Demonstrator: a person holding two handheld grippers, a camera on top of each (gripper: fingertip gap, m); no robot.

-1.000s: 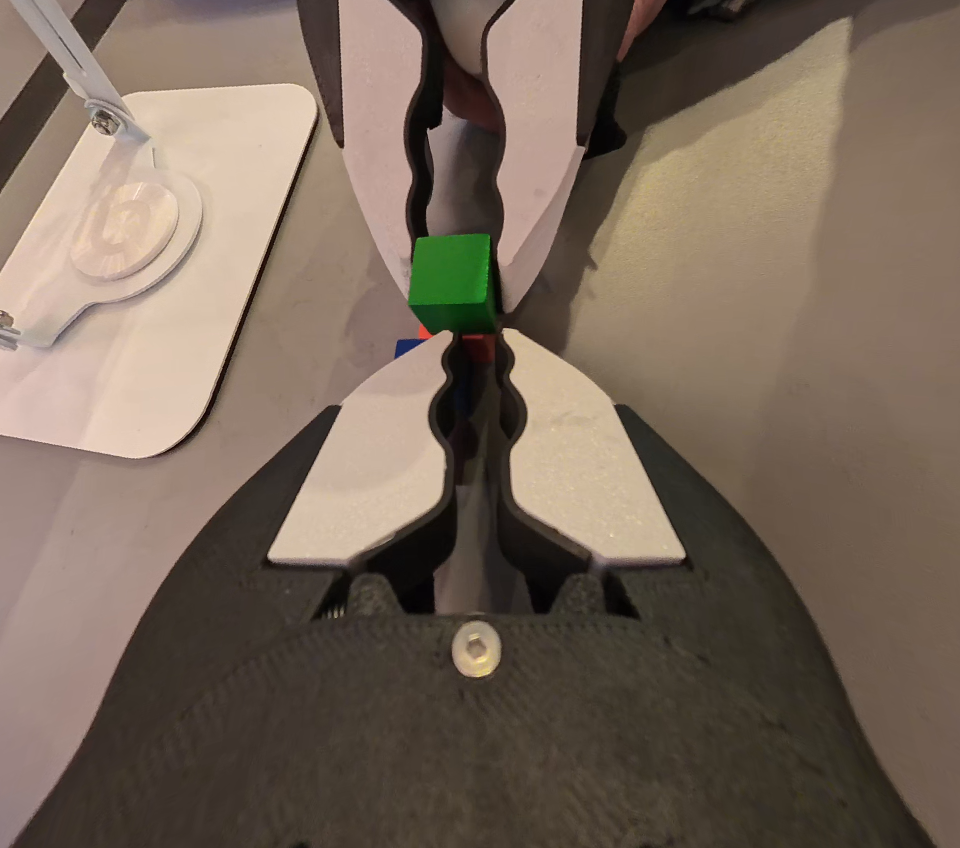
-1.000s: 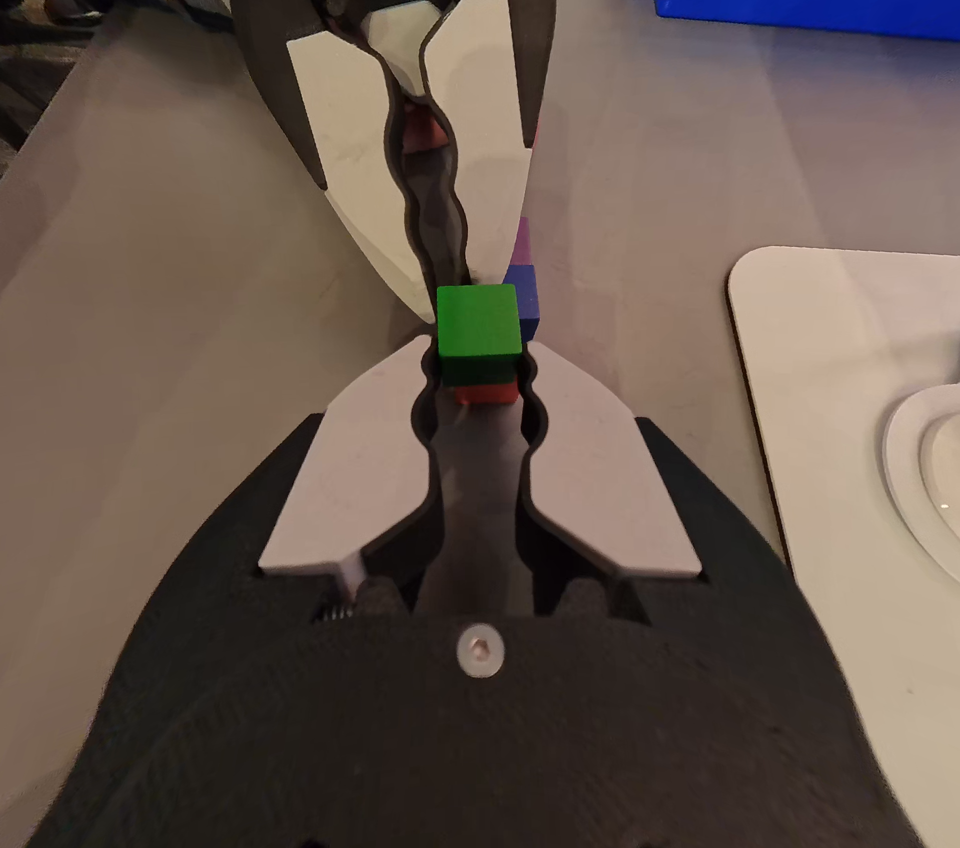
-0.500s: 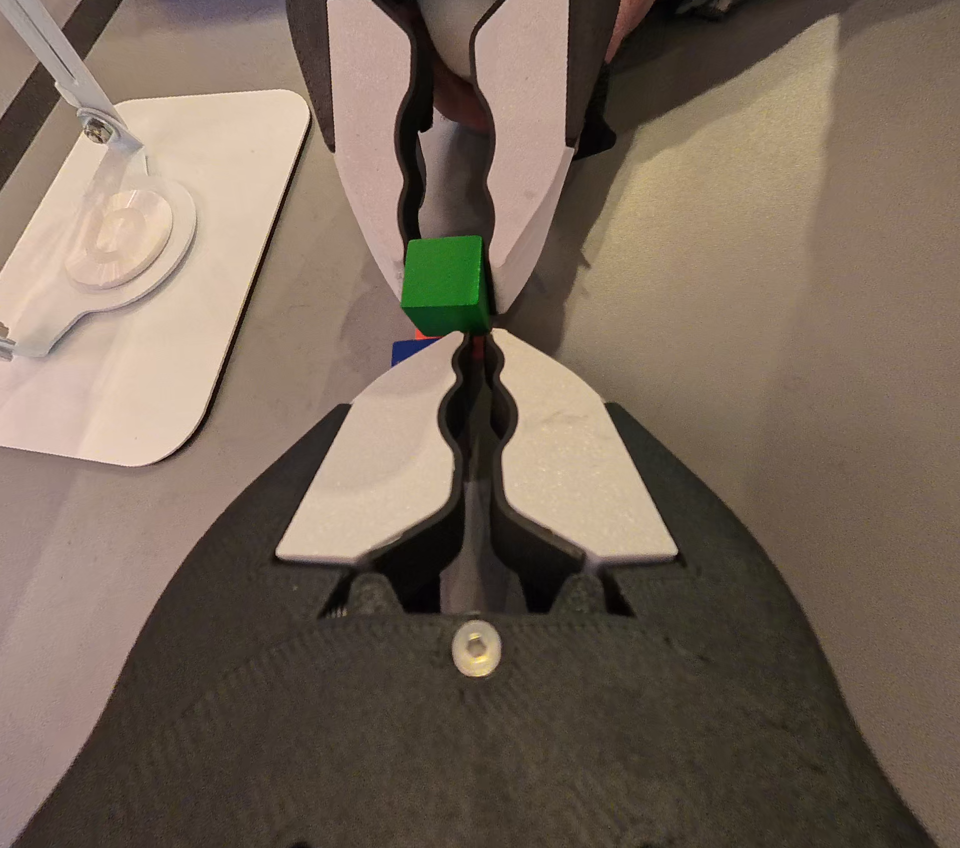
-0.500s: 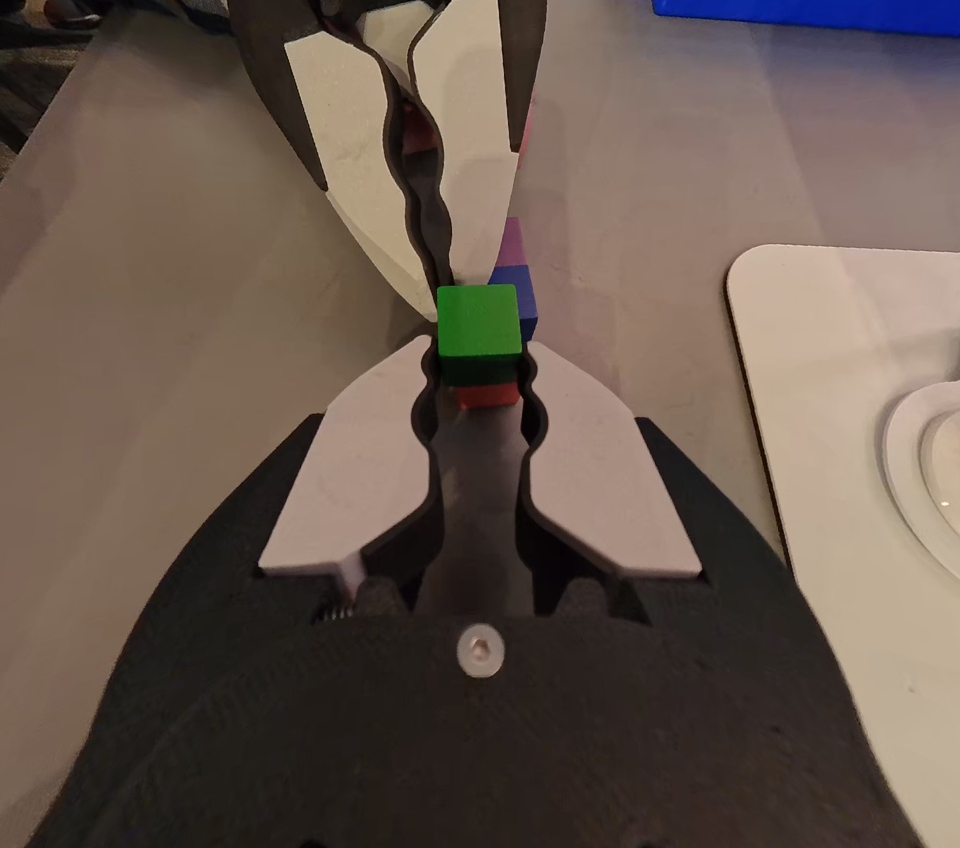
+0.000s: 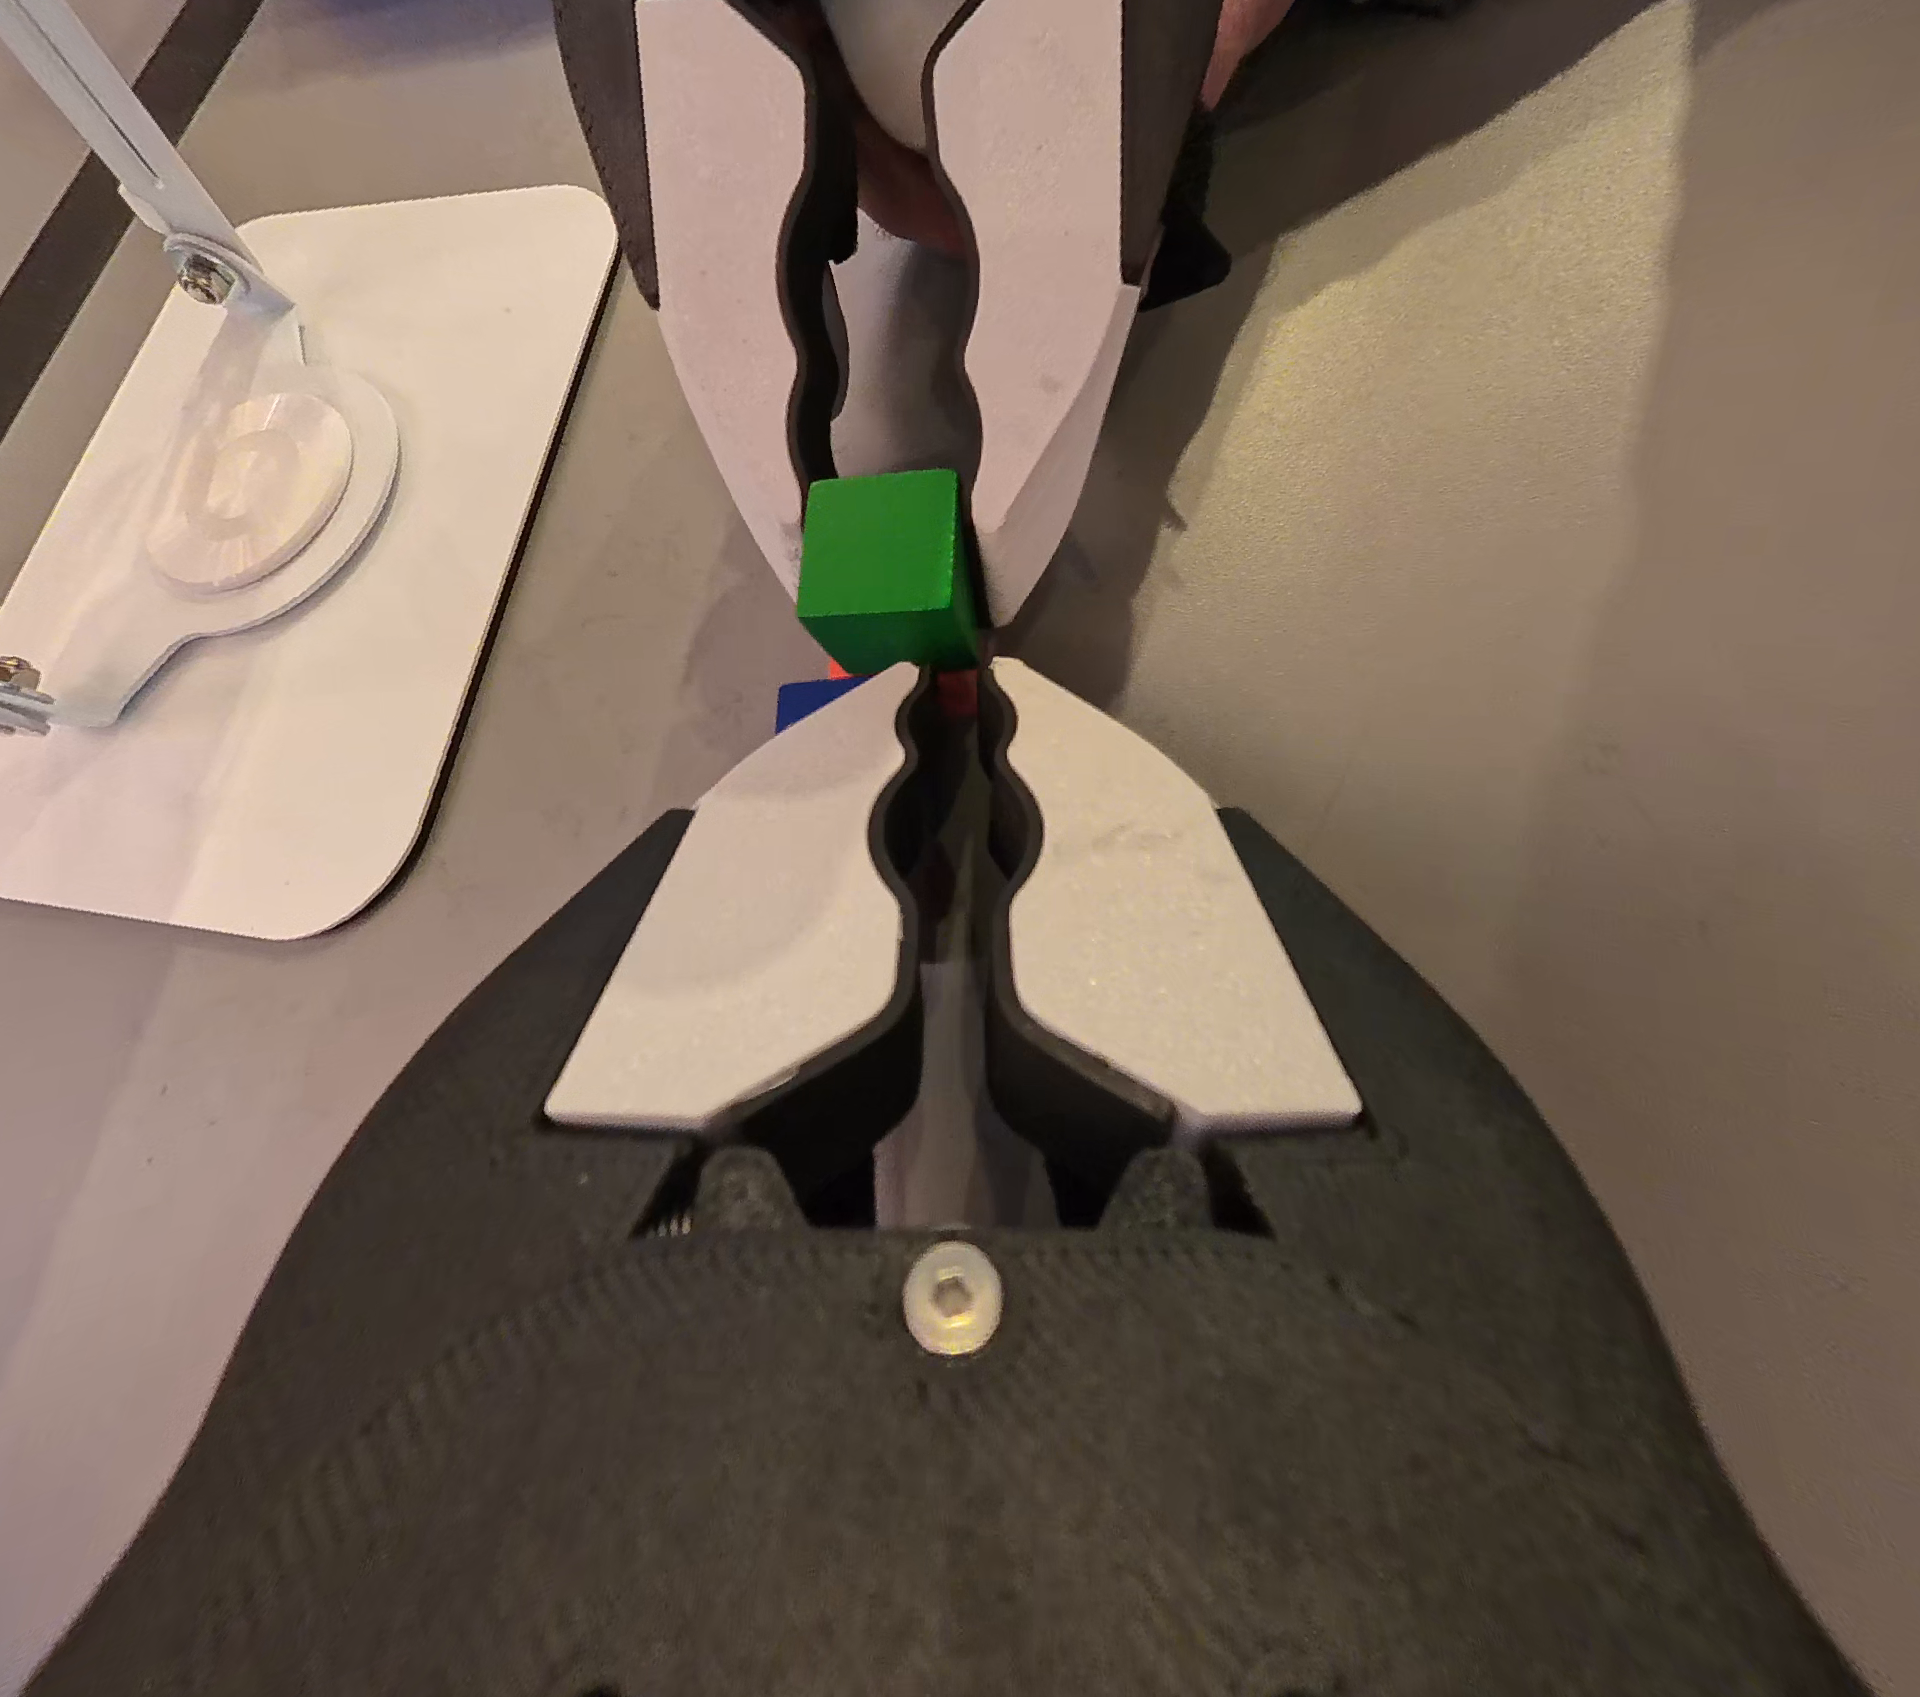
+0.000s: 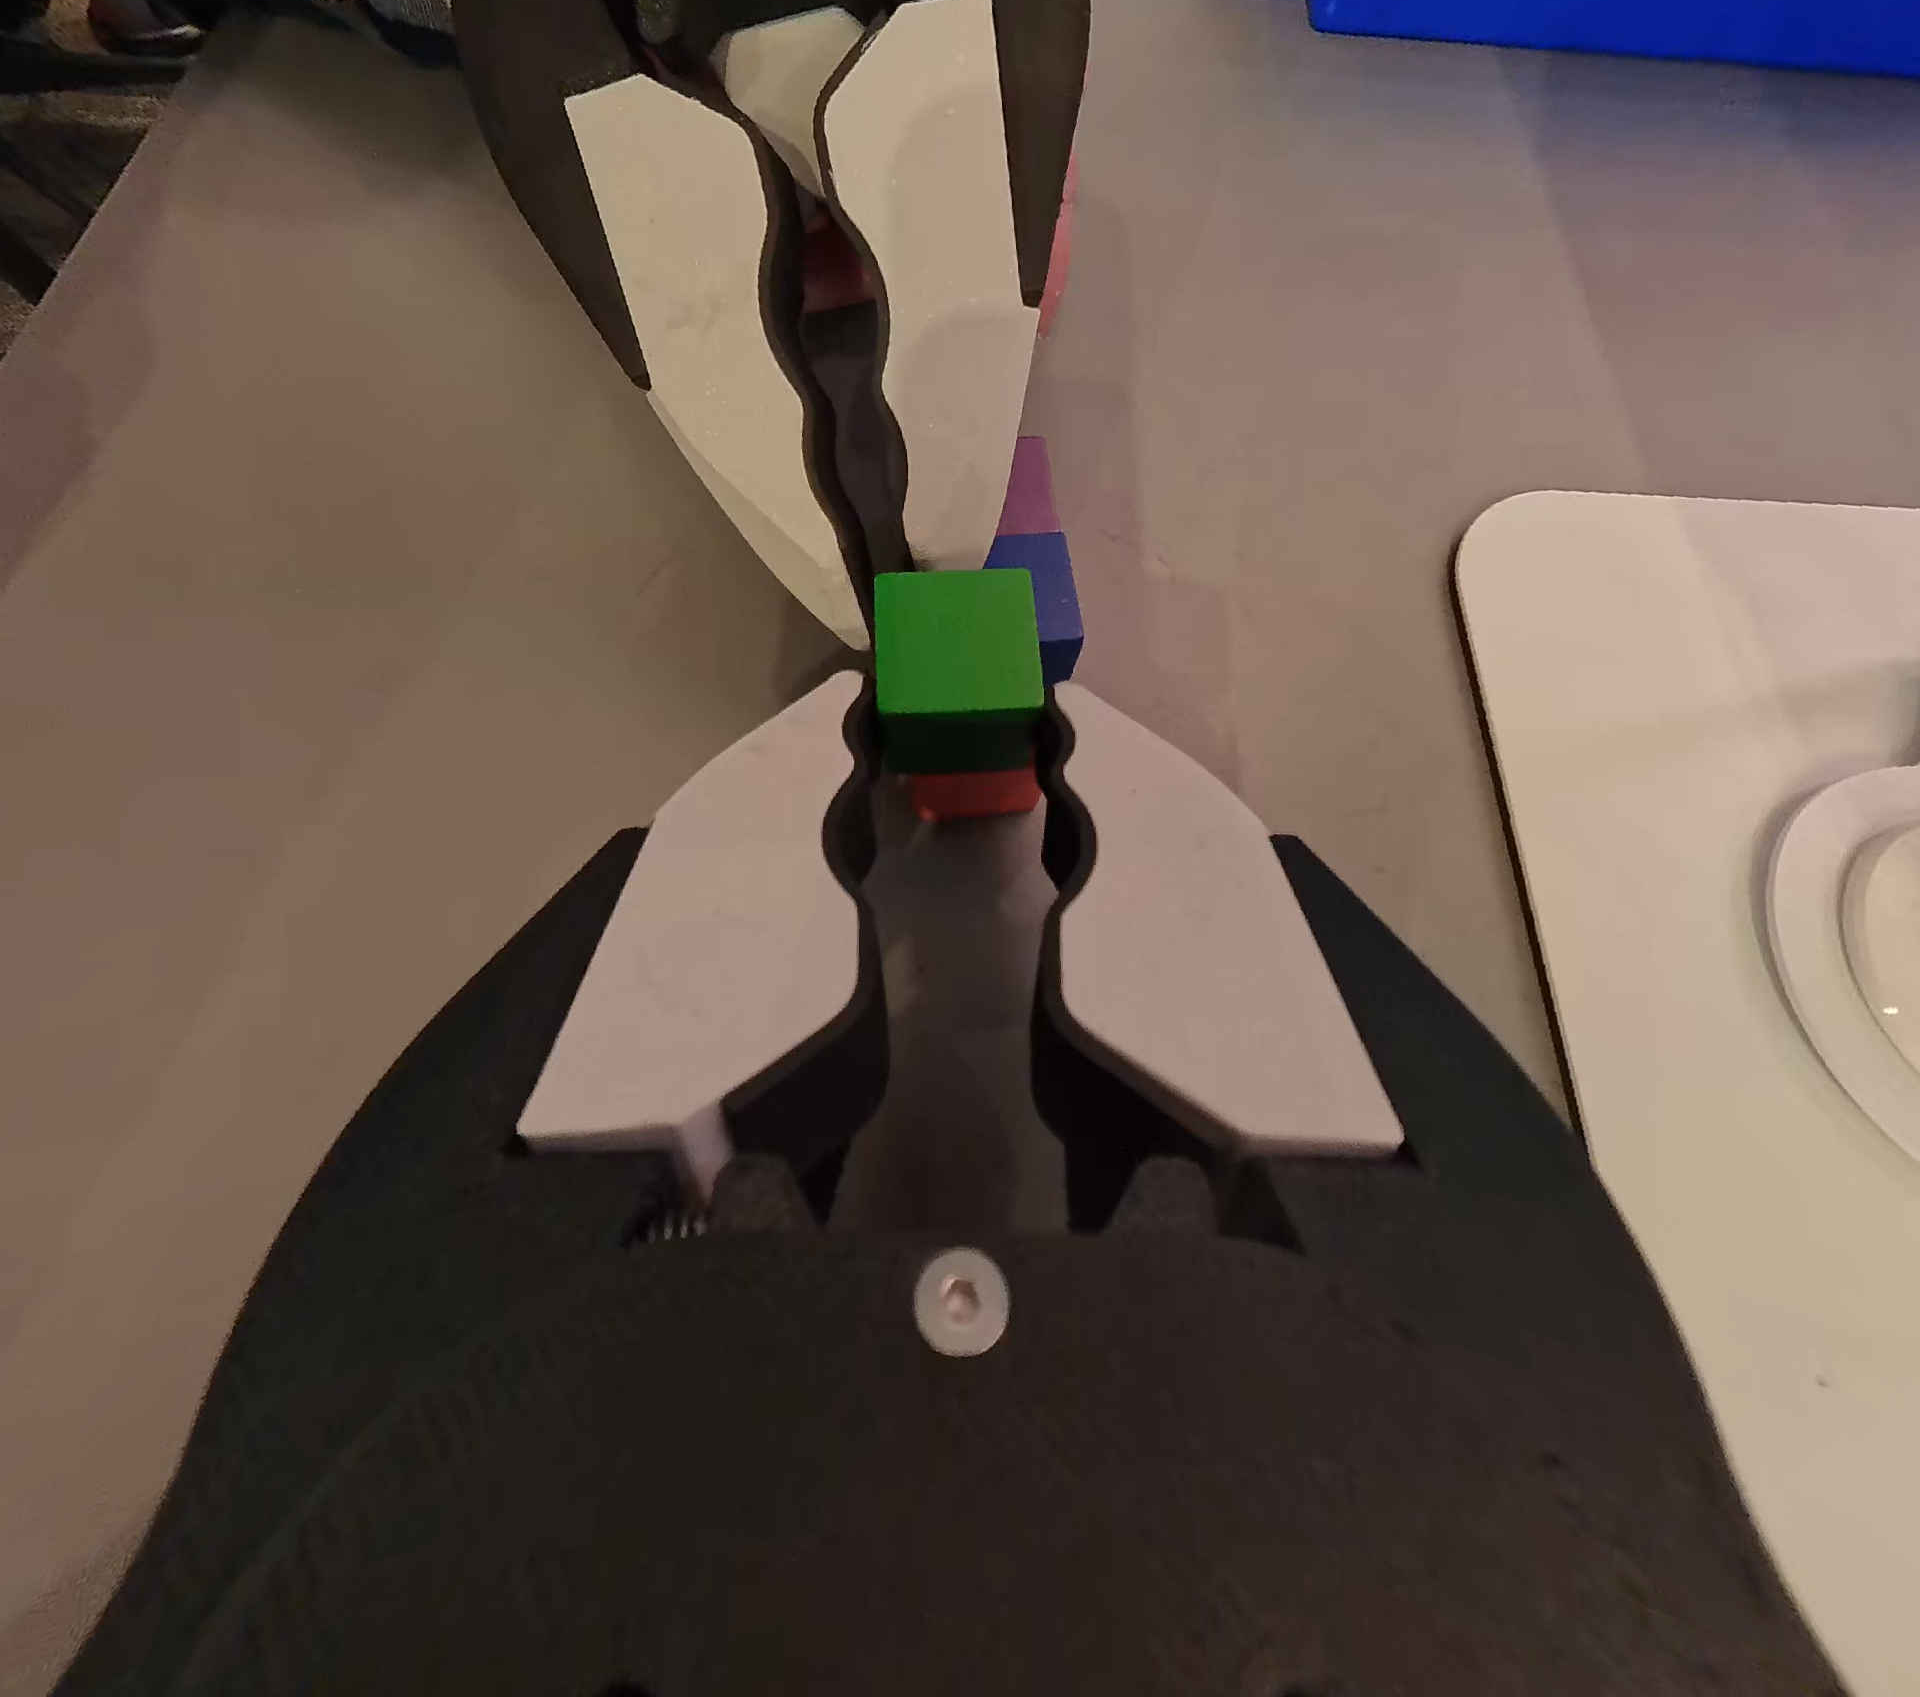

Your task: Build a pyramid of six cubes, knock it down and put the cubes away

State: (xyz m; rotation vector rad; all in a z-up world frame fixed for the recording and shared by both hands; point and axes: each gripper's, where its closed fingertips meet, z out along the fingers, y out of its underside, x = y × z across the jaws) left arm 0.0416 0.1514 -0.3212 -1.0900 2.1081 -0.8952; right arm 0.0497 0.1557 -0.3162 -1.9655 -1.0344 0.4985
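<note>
The left gripper (image 5: 954,683), fingers nearly closed and empty, is steadying while the right gripper (image 6: 956,702) is gripping the green cube (image 6: 956,645), seating it atop the pyramid; next, probably a gentle release.

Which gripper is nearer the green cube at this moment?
Right. The right gripper grips the green cube between its fingertips; the left gripper, nearly closed, sits opposite with its tips at the cube's far face.

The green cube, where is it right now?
The green cube sits between the right gripper's fingertips, above a red cube, with a blue cube just beyond.
</note>
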